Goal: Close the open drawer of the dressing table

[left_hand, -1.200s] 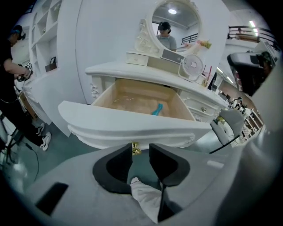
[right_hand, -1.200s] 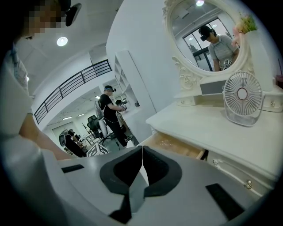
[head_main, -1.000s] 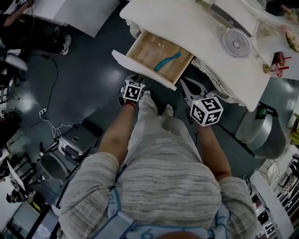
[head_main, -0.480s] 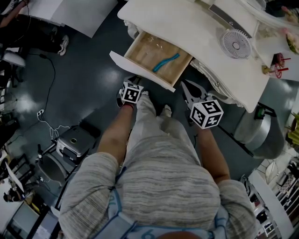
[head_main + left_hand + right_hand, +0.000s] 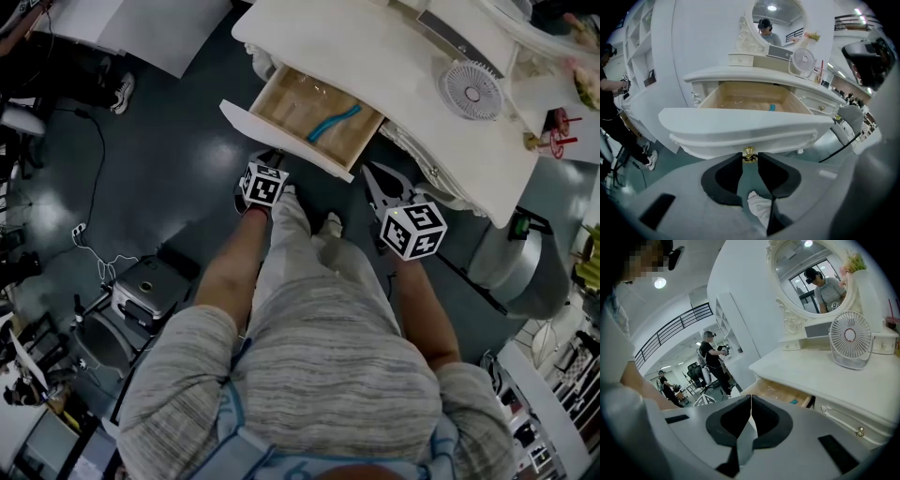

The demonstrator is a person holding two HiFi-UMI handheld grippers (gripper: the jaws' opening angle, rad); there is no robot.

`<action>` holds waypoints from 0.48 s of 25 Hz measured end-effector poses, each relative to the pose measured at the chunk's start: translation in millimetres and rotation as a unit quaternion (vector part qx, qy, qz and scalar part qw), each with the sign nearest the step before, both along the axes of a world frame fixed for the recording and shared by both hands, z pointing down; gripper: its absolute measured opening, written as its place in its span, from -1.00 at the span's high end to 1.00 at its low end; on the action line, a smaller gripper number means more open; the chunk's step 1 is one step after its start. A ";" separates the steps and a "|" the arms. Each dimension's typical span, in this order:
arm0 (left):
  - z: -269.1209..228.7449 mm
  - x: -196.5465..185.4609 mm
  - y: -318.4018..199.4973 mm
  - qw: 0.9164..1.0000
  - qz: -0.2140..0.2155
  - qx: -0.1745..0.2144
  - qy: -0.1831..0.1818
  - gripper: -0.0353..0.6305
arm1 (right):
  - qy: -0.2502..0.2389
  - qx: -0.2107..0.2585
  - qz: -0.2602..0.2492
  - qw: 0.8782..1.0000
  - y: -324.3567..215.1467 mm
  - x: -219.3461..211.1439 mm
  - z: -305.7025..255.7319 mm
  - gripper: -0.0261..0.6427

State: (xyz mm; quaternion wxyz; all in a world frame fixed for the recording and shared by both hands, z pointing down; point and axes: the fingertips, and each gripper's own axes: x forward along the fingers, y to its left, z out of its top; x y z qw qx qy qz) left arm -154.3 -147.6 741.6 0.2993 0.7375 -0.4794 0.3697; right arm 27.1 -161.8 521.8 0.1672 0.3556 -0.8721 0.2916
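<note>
The white dressing table (image 5: pixel 394 56) has one drawer (image 5: pixel 281 103) pulled out, with a pale wood inside and a blue item (image 5: pixel 335 123) lying in it. My left gripper (image 5: pixel 270 159) is at the middle of the drawer's white front panel (image 5: pixel 740 124). In the left gripper view its jaws (image 5: pixel 750 157) stand a narrow gap apart, with the small brass knob (image 5: pixel 749 153) held between their tips. My right gripper (image 5: pixel 370 169) hangs in the air right of the drawer, below the table's edge. Its jaws (image 5: pixel 751 397) are shut with nothing between them.
A small white fan (image 5: pixel 472 86) and an oval mirror (image 5: pixel 811 277) stand on the tabletop. A grey round bin (image 5: pixel 520 267) is on the floor at the right and a grey case (image 5: pixel 150 286) with cables at the left. Other people stand further back (image 5: pixel 712 359).
Both grippers have edged slightly toward the dressing table. The drawer stands as far out as before.
</note>
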 end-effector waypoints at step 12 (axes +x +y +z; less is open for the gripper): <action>-2.0 12.6 -35.5 1.000 0.008 0.008 0.011 0.56 | 0.002 -0.001 0.021 1.000 -11.5 9.3 5.4 0.89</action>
